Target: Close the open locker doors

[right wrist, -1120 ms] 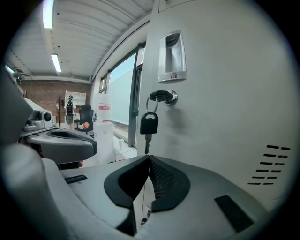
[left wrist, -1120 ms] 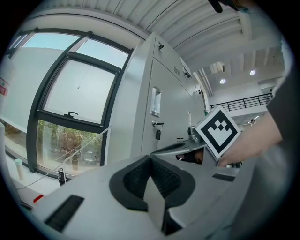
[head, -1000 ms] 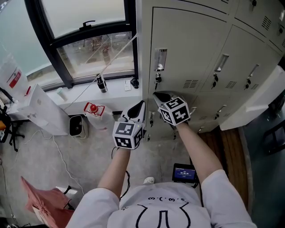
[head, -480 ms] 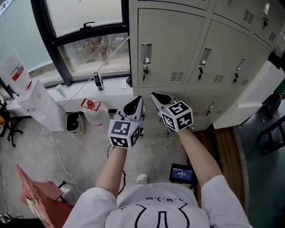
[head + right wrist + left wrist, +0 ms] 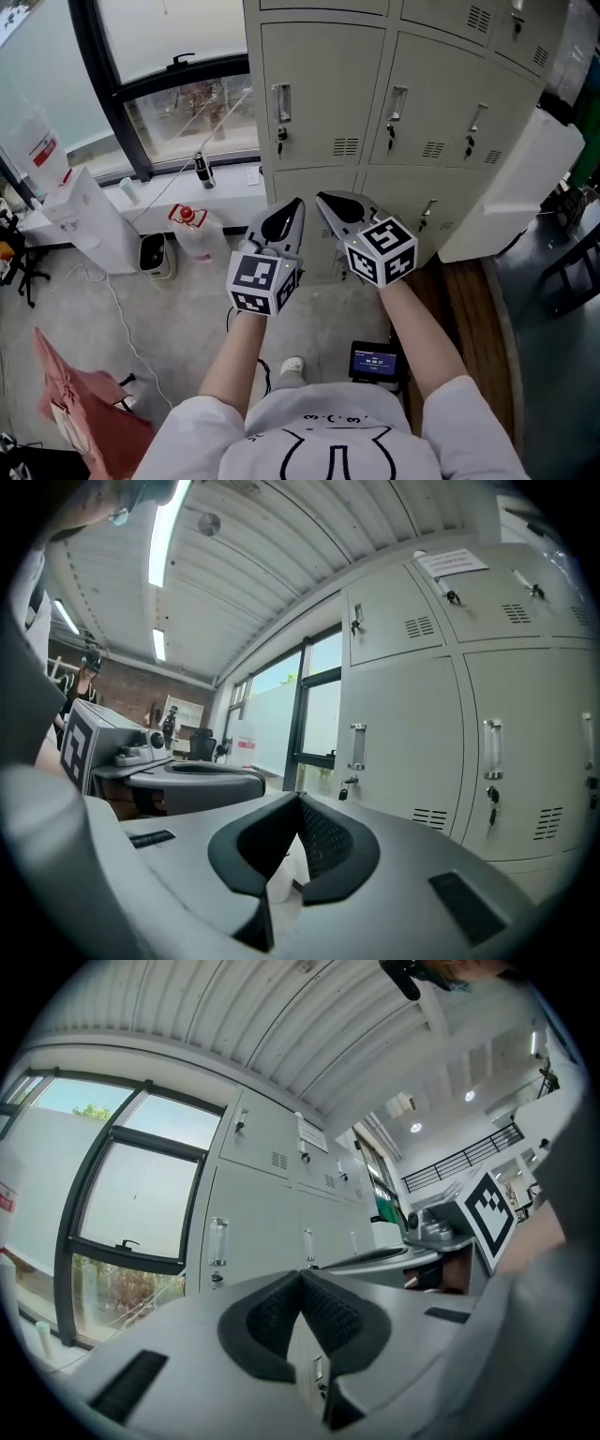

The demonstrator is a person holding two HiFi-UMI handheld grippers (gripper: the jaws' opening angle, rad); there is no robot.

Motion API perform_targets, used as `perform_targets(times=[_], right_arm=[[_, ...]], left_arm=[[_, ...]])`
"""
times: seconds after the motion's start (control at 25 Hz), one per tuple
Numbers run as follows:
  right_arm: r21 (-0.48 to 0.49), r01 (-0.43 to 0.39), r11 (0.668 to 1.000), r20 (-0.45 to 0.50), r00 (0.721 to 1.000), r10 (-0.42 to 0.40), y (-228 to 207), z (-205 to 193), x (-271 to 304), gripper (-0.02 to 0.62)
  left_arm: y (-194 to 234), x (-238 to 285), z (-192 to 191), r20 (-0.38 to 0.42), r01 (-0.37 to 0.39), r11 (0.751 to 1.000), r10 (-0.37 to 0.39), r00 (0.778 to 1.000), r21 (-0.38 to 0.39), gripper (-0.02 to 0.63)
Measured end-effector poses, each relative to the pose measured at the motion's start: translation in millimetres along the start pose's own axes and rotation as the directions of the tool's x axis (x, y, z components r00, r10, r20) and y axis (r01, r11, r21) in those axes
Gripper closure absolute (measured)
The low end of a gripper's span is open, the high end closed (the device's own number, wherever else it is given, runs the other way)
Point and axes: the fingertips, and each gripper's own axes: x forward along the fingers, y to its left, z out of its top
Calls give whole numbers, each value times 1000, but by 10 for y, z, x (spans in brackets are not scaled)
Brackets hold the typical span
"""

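- Left tool [image 5: 284, 217]: jaws shut tip to tip, nothing between them, held out roughly level in front of the lockers [image 5: 319, 56] and clear of them
- Right tool [image 5: 336, 204]: same, pads closed together and empty, just beside the left one, not touching any door
- Locker bank ahead: the doors facing the tools sit flush and look closed already; each has a vertical pull handle [image 5: 281, 101] with a key [image 5: 280, 142] hanging under it
- Open door [image 5: 514, 192]: pale panel swung out of the bank at far right, well apart from both tools; I read it as the one left to close, hinge side not visible
- Handling, my call: thin painted sheet metal, so light, stiff and free-swinging on its hinges
- Painted face is probably slick for the pads, so push, don't pinch
- Contact point: closed tool tips flat on the outer face near the free edge, about handle height, far from the hinge for leverage
- Keep off the dangling key
- Risk: the door may bounce off the latch if shoved hard, so hold it pressed until it seats
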Motion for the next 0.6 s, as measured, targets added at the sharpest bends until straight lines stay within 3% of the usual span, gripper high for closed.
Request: perform_targets(times=[0.24,0.6], right_arm=[[-27,22,999,72,997,-20,191,230,-475,584],[-71,18,997,100,995,-11,425,326,-953,589]], left_arm=[[-421,-210,305,48,12,999,-14,999,44,595],[-853,-468,528,87,-6,998,1,996,64,595]])
